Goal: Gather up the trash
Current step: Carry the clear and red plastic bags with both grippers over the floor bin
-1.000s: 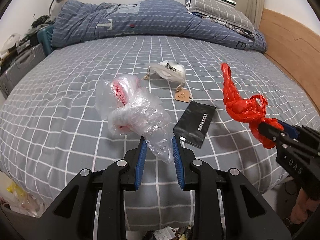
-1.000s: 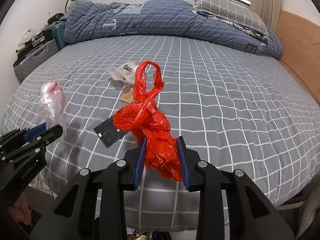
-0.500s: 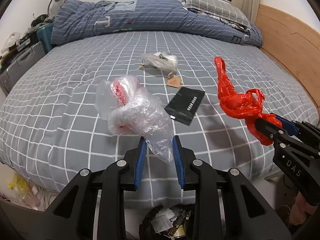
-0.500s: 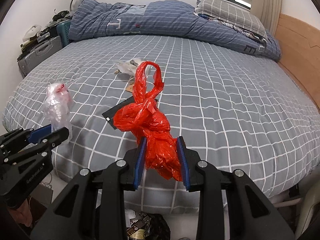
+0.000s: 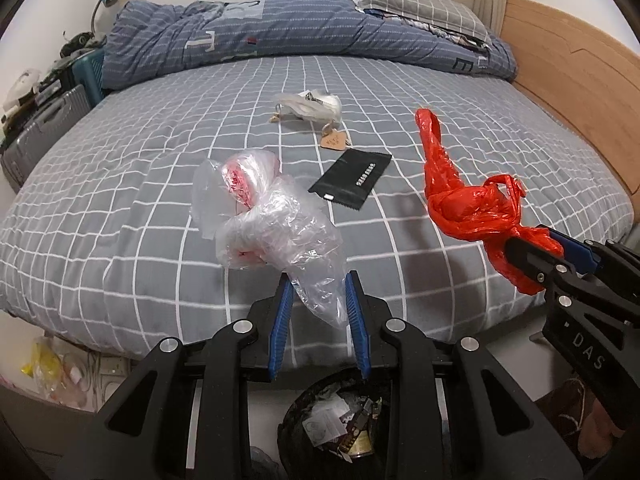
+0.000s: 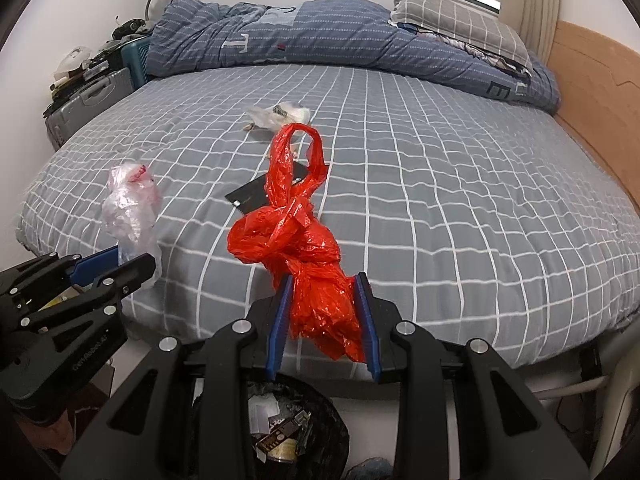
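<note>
We had the crinkly clear plastic bag (image 5: 276, 228) clamped in the left gripper (image 5: 316, 304) and the knotted red plastic bag (image 6: 304, 248) in the right gripper (image 6: 324, 312), both above the black trash bin (image 5: 336, 424), not dropped yet, while a white wrapper (image 5: 312, 106) and flat black pouch (image 5: 352, 178) lay on the bed (image 5: 120, 168).

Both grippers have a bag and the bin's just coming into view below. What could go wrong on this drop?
The clear plastic bag is pinched only at its thin tail by the left gripper, so it might slip out short of the trash bin. The red bag in the right gripper has a long loop that could catch on the rim.
</note>
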Motion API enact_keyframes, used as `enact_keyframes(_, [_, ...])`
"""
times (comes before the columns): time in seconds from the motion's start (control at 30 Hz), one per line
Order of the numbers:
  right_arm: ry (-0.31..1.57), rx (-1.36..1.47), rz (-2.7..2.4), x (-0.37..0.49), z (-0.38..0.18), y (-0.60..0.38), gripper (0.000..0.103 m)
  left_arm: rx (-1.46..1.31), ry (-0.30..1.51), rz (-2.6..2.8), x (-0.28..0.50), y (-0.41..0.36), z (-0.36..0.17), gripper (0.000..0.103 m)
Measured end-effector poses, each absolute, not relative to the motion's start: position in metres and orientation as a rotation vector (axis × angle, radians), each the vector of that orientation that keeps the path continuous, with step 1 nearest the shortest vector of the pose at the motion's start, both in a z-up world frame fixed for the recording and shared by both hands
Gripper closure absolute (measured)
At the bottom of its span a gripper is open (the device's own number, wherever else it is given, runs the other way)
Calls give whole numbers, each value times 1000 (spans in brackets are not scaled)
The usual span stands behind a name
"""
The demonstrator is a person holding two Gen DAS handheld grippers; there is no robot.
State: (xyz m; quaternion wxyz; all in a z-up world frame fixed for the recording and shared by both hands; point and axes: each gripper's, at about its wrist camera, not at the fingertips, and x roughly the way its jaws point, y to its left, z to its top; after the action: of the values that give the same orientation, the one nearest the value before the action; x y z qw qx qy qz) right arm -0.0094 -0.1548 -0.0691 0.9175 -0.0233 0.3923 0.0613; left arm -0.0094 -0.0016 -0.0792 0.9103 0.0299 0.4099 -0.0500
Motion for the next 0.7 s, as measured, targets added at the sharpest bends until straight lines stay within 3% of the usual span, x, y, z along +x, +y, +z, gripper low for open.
enact_keyframes(0.7, [827,-20,130,-71,-75,-158,73,33,912,-107,-77,-6,-101,76])
